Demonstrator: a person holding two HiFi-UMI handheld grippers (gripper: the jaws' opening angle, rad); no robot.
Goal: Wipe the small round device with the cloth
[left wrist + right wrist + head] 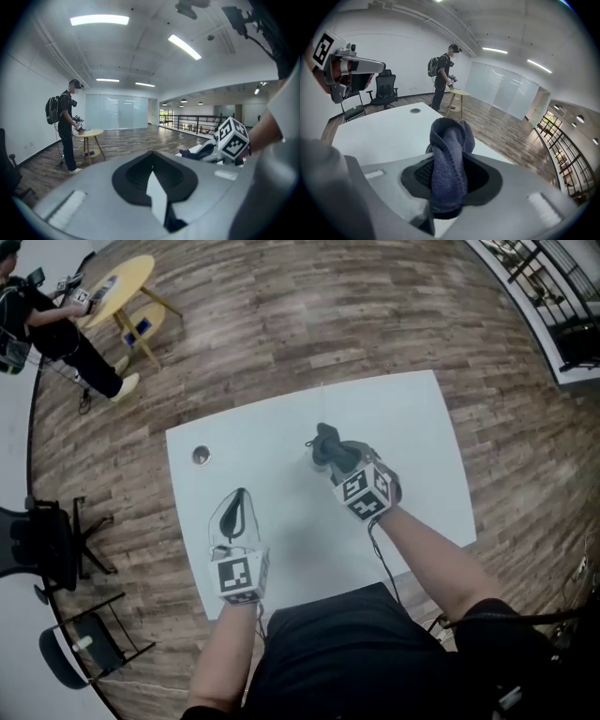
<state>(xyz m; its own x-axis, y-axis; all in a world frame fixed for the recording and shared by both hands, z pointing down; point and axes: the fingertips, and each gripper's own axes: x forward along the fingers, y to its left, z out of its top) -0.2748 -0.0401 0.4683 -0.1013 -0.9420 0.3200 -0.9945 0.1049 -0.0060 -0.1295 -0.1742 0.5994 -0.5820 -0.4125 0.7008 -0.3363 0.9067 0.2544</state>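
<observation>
Since the right gripper view looks straight along the jaws, we get a clean look at the grip: both black jaws are pinched on a dark blue-grey textured fabric cloth (pixel 449 154), which stands bunched up past the tips and flops over at its end. So our right gripper (pixel 335 456) is clamped on that cloth, no question. On our left gripper (pixel 240 495) the black jaws meet at their tips in a closed teardrop with nothing in them.

The small round pale device (pixel 310 462) sits on the table right under the cloth, mostly covered in the head view; we honestly can't tell if the cloth touches it. The left gripper is nearer to us and off to the left, apart from both.

Each gripper carries its white cube with black square markers (pixel 364 491), and our bare forearms (pixel 441 559) run back to dark clothing (pixel 347 652) at the bottom of the head view.

All of this is over a white rectangular table (pixel 422 465). Near its far left corner a little grey round disc (pixel 200 456) lies flat on the top, away from both grippers. Around it is brown wood-plank floor (pixel 281 324). Off at the far left a person in dark clothes with a backpack (pixel 52 324) stands at a small round yellow table (pixel 124 282), and two black office chairs (pixel 42 545) sit at the left edge.
</observation>
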